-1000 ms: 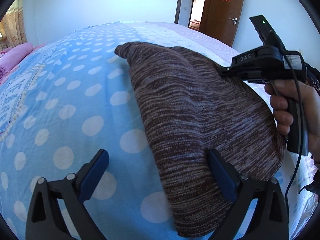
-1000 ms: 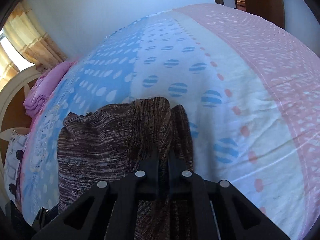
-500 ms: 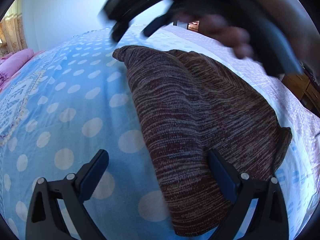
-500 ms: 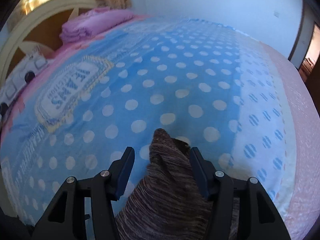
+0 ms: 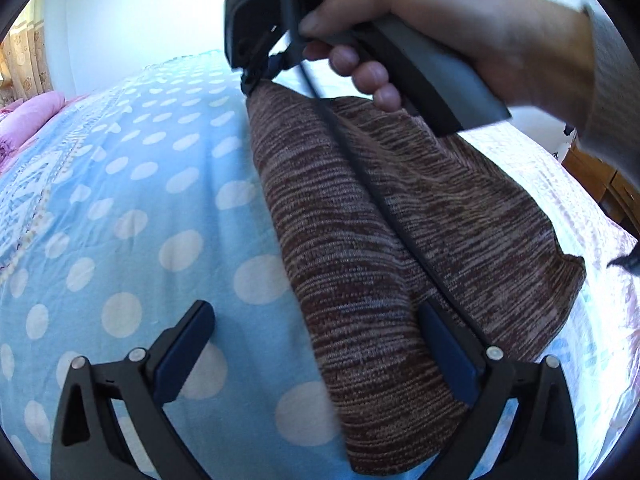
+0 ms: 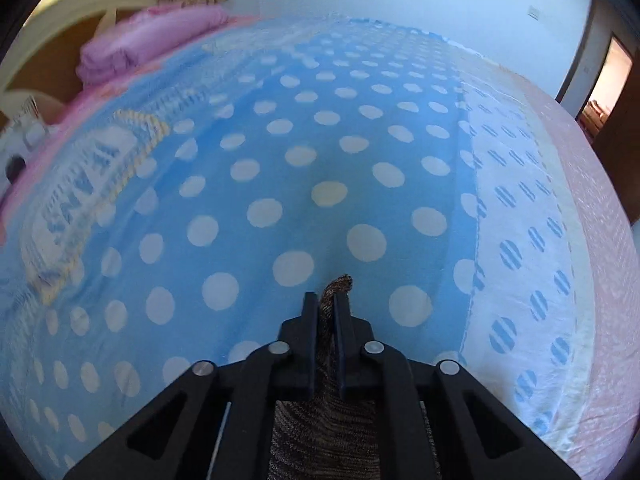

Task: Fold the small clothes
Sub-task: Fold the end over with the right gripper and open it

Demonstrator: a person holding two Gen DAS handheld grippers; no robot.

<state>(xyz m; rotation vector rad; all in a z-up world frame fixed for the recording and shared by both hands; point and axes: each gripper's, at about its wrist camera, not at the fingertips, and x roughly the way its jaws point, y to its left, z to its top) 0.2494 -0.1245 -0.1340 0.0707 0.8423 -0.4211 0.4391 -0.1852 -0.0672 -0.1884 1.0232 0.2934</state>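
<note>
Right gripper (image 6: 327, 312): jaws closed to a narrow slit with a tip of the brown knit garment (image 6: 338, 283) pinched between them; the fabric pokes out just past the fingertips and trails back under the tool. In the left wrist view the same tool sits at the garment's far corner (image 5: 260, 90), the hand (image 5: 460, 36) wrapped round the handle, its cable draped across the knit. Judgement: a corner pinch gives control of one edge, so that end can be lifted and carried over the rest.

Left gripper (image 5: 316, 354): jaws spread wide, nothing clamped. The right finger (image 5: 448, 352) sits over or on the near part of the garment, the left finger (image 5: 180, 352) over bare sheet; contact cannot be confirmed. Judgement: it stays near the near end either to pin it or to take a second corner while the right side pulls.

Garment: lies on the bed (image 5: 120, 208), on the blue dotted part of the bedsheet (image 6: 280, 184), towards the strip where blue meets white and pink. Already doubled lengthwise by the look of it, long and narrow, far end raised slightly at the pinch.

Pink folded bedding (image 6: 152, 44) rests at the headboard end, well apart from the work.
</note>
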